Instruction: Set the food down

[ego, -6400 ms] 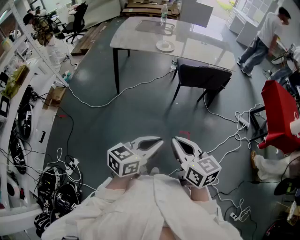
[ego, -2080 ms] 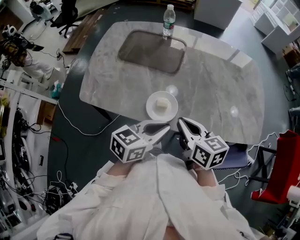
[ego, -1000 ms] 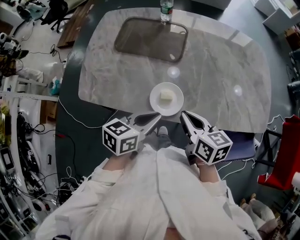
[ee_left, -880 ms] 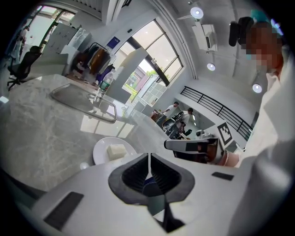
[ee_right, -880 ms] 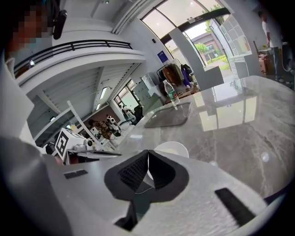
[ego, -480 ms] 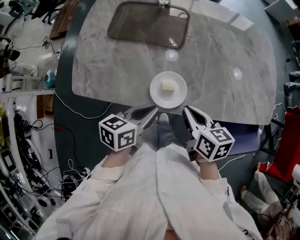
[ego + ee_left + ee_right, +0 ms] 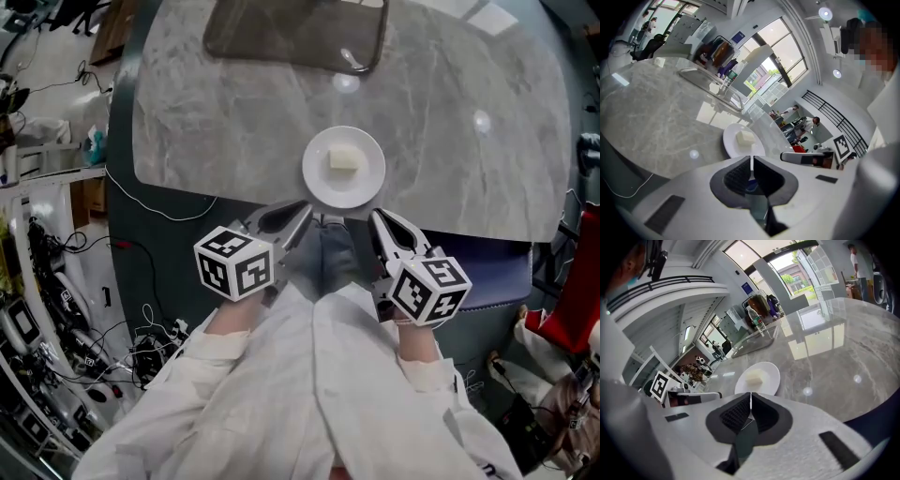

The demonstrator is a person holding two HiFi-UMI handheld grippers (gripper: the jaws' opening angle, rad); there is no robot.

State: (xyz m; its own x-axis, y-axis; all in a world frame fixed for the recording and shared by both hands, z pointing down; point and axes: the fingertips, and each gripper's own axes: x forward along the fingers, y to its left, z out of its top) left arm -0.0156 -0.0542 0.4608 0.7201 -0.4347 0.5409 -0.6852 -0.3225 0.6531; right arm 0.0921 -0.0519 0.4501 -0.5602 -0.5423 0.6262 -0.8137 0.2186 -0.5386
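A white plate (image 7: 343, 167) with a pale block of food (image 7: 343, 159) on it rests on the grey marble table (image 7: 450, 159), close to the table's near edge. My left gripper (image 7: 302, 210) is shut and empty, its tip just short of the plate's near-left rim. My right gripper (image 7: 376, 216) is likewise shut and empty at the near-right rim. In the left gripper view the plate (image 7: 740, 140) and food (image 7: 744, 137) lie just beyond the closed jaws (image 7: 751, 161). The right gripper view shows the same plate (image 7: 759, 377) ahead of its closed jaws (image 7: 750, 401).
A dark tray (image 7: 295, 33) lies on the far side of the table, and a water bottle (image 7: 752, 315) stands by it. A dark chair seat (image 7: 497, 272) sits under the table's near right edge. Cables (image 7: 141, 347) litter the floor at left.
Both grippers have sunk and stayed shut. In the head view the table and plate have slid upward, and the gripper tips now lie closer to the plate's near rim.
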